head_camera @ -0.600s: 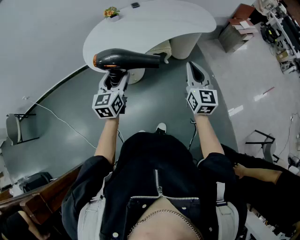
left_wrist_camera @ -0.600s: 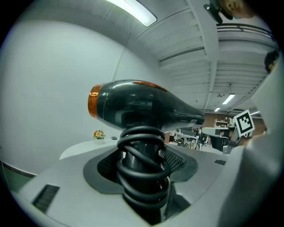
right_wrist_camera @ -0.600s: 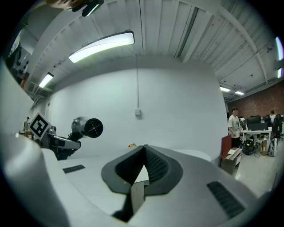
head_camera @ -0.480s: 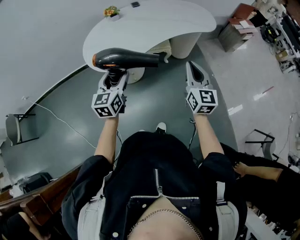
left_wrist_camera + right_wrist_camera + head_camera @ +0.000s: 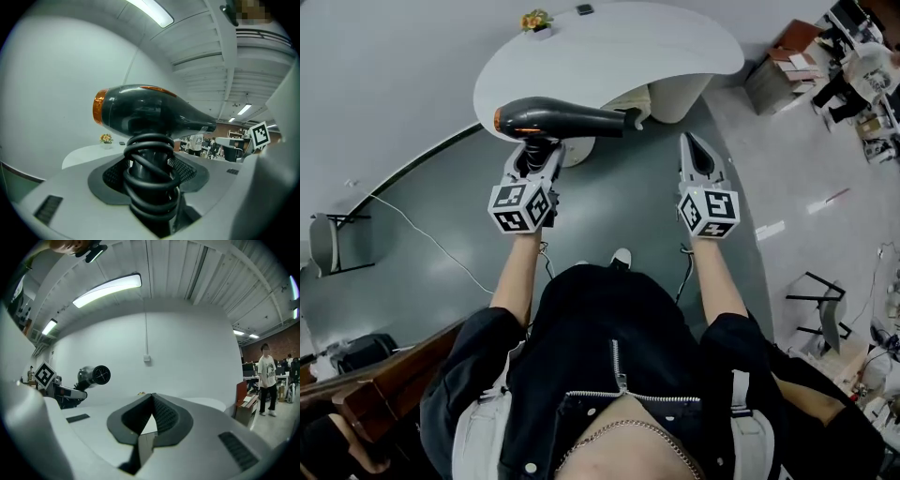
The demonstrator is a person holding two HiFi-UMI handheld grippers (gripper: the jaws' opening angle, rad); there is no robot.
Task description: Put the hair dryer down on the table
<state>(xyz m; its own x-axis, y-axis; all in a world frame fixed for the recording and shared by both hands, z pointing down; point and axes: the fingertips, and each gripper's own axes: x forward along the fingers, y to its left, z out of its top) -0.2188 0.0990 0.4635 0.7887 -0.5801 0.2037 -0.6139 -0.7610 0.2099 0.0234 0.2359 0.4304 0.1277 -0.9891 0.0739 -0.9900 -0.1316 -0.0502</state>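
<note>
its handle half hidden under coiled black cord (image 5: 151, 161), the black hair dryer with an orange rear (image 5: 558, 119) sits clamped in the left gripper's (image 5: 538, 152) wide jaws, in the air beside the white curved table (image 5: 675, 42); the right gripper (image 5: 693, 150) is closed on nothing.

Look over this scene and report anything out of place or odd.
One thing stands out: the hair dryer has its cord coiled tightly around its handle, so the left gripper clamps on cable loops rather than the bare handle. Nothing looks spilled or damaged. The right gripper is shut and empty.
</note>
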